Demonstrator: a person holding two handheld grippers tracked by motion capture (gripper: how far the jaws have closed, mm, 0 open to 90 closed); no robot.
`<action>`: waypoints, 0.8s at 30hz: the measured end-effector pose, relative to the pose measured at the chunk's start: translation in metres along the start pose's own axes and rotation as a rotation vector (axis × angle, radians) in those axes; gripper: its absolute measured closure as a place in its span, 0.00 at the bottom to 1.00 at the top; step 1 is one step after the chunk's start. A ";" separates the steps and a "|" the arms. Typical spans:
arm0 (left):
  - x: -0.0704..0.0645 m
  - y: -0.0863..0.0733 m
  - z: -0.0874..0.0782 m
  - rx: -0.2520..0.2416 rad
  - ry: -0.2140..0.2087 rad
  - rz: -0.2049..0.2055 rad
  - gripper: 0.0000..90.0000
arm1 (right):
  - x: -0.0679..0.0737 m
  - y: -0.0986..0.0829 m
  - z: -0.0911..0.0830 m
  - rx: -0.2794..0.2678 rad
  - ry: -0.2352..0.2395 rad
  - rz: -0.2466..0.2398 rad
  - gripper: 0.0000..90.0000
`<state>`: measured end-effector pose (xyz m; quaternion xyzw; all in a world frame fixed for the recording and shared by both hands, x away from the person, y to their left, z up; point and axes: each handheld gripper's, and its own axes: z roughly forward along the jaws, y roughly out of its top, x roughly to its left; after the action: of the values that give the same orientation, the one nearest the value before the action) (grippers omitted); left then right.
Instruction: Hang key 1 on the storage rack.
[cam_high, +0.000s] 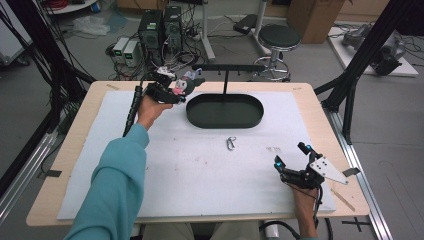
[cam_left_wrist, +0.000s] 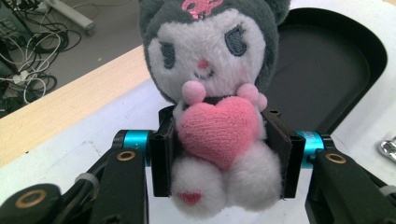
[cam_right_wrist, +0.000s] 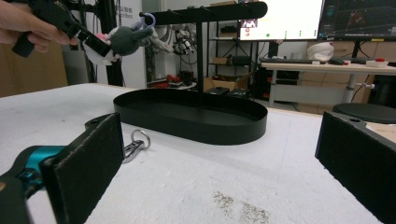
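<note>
The left gripper (cam_high: 175, 91) is lifted off the table at the far left, just beside the left end of the black tray (cam_high: 225, 111), and its jaws are clamped on a small plush toy (cam_left_wrist: 212, 100). In the left gripper view the two black pads press the toy's body from either side at the level of its pink heart (cam_left_wrist: 218, 130); the grey-hooded head stands clear above the jaws and the white feet hang below them. From the right gripper view the toy (cam_right_wrist: 125, 38) is held up in the air beside the left end of the black crossbar (cam_right_wrist: 205, 11) that stands on a post rising from the tray (cam_right_wrist: 191, 116), and a pale ring (cam_right_wrist: 149, 19) on the toy sits right at the bar's end.

The right gripper (cam_high: 292, 159) rests low over the white mat (cam_high: 200, 170) at the near right, jaws wide apart and holding nothing. A metal clip (cam_high: 230, 143) lies on the mat between the tray and that gripper.
</note>
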<state>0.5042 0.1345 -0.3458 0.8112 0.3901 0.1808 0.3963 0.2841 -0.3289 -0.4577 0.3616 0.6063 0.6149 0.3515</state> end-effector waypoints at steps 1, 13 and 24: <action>0.001 0.000 0.002 -0.002 0.001 0.000 0.58 | 0.000 0.000 0.000 0.000 0.000 0.000 0.01; 0.003 -0.003 0.006 -0.040 0.015 0.015 0.54 | 0.000 0.000 0.000 0.000 -0.001 0.000 0.01; 0.005 -0.002 -0.005 -0.197 -0.021 0.061 0.02 | 0.000 0.000 0.000 0.000 -0.001 0.000 0.01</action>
<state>0.5036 0.1415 -0.3443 0.7818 0.3412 0.2217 0.4724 0.2841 -0.3290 -0.4577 0.3619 0.6063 0.6147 0.3515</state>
